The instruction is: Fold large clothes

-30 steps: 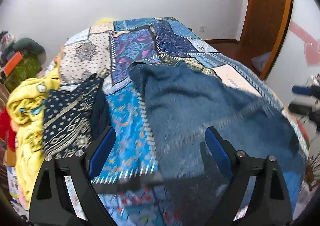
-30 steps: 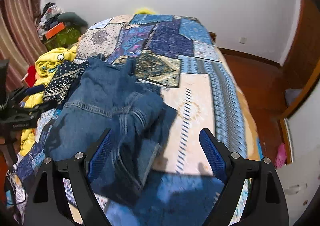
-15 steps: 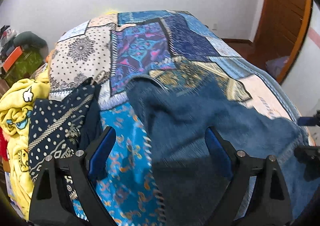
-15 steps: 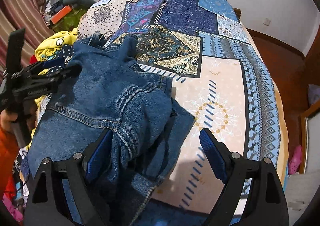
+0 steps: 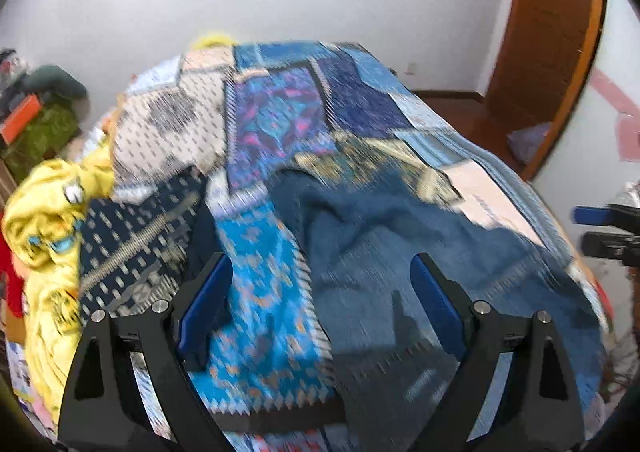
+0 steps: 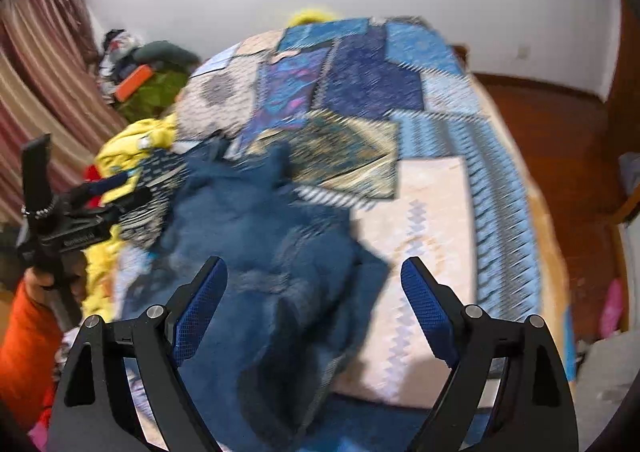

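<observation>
A blue denim garment [image 5: 400,252] lies crumpled on the near part of the patchwork bed cover [image 5: 276,120], with one part bunched toward the right [image 6: 260,244]. My left gripper [image 5: 320,292] hovers above the garment's left edge, open, with nothing between its blue pads. My right gripper [image 6: 314,300] hangs open over the bunched right part, apart from the cloth. Each gripper shows in the other's view: the right gripper [image 5: 600,228] at the far right edge, and the left gripper [image 6: 80,212] at the left, held by a hand in an orange sleeve [image 6: 24,332]. Both views are blurred.
A yellow garment [image 5: 40,220] and a dark patterned cloth [image 5: 136,248] lie heaped at the bed's left side. Bags and clutter [image 6: 148,72] stand by the striped curtain [image 6: 36,64]. A wooden door [image 5: 548,36] and wooden floor [image 6: 560,124] are to the right.
Both grippers have drawn back from the bed since half a second ago, so more wall shows. The right view has tilted up. The denim lies much as before, and both grippers stay open.
</observation>
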`<move>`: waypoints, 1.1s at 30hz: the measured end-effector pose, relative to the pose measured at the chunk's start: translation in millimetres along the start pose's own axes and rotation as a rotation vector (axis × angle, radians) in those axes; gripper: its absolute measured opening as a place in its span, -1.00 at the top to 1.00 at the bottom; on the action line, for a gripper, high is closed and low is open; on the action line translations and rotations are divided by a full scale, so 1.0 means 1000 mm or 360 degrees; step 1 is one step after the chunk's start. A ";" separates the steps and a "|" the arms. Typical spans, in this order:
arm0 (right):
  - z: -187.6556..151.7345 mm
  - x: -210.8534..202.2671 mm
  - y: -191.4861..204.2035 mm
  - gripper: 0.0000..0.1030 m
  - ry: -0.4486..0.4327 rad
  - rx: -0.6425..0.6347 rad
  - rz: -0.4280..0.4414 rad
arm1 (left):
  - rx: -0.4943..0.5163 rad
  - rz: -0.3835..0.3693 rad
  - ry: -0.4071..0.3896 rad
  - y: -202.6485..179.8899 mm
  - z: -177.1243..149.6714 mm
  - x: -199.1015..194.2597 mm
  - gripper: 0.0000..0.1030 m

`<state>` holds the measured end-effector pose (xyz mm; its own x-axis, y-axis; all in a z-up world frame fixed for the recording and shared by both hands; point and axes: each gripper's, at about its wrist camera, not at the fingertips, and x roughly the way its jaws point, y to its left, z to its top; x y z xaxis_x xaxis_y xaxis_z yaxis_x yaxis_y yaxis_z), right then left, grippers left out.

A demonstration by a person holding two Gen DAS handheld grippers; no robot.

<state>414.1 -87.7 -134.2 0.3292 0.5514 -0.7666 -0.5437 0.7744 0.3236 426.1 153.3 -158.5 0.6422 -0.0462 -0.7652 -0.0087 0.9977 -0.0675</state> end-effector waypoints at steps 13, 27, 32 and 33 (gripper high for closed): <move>-0.039 0.082 -0.044 -0.76 0.0437 0.0332 0.0284 | -0.0311 -0.0421 0.0371 0.004 -0.060 0.042 -0.77; -0.033 0.114 -0.058 -0.99 0.0467 0.0432 0.0554 | -0.0564 -0.0763 0.0583 0.004 -0.063 0.100 -0.77; -0.033 0.116 -0.054 -0.84 0.0432 0.0440 0.0562 | -0.0632 -0.0815 0.0561 0.004 -0.058 0.104 -0.66; -0.032 0.116 -0.054 -0.78 0.0431 0.0446 0.0564 | -0.0622 -0.0809 0.0547 0.006 -0.056 0.104 -0.58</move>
<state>456.7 -75.7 -258.7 -0.0690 0.7232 -0.6872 -0.3457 0.6288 0.6964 450.4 151.4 -274.2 0.3633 -0.5767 -0.7317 -0.0877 0.7607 -0.6431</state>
